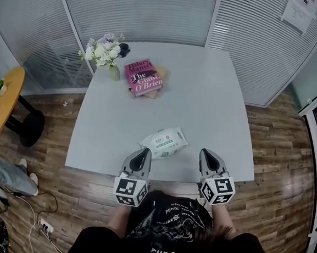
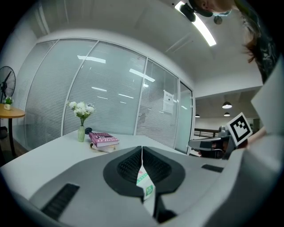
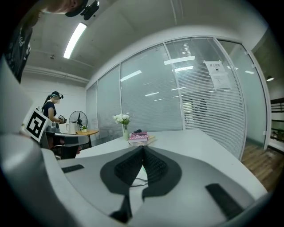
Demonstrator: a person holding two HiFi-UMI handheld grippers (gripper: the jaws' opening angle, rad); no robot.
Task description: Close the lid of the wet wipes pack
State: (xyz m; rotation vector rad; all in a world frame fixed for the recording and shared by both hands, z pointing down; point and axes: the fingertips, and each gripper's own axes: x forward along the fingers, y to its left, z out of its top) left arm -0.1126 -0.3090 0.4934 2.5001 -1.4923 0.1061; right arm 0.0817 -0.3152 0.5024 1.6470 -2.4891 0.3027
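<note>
Head view, looking steeply down on a pale grey square worktop (image 1: pixel 216 100) above a wood-plank floor (image 1: pixel 278 139).

Near the worktop's front edge, lower centre of the frame: a white wet wipes pack (image 1: pixel 164 141) with a green printed panel, lying flat. Long axis slanted, running from lower left to upper right of the frame, the upper-right end pointing toward the worktop's far right corner. Lid perhaps on the upper face with the green panel; too small to tell whether open or shut.

Left claw (image 1: pixel 144 151) at lower centre-left, tip just beside the pack's lower-left end; touching or just apart, hard to say. In the left gripper view, jaws pressed together at the tips with nothing clamped between them, and a sliver of the white-and-green pack showing through the slot behind the tips.

Right claw (image 1: pixel 204 152) at lower centre-right, just to the right of the pack and apart from it. In the right gripper view, jaws likewise together, gripping nothing.

Black-and-white marker cube (image 1: pixel 131 189) at the base of the left claw, a matching one behind the right.

Toward the far side of the worktop, upper centre-left: a pink book (image 1: pixel 143 77), and just to its left a small green vase (image 1: pixel 113 72) of white flowers.

At the left edge of the frame, off the worktop: a round wooden side table (image 1: pixel 4 98).
</note>
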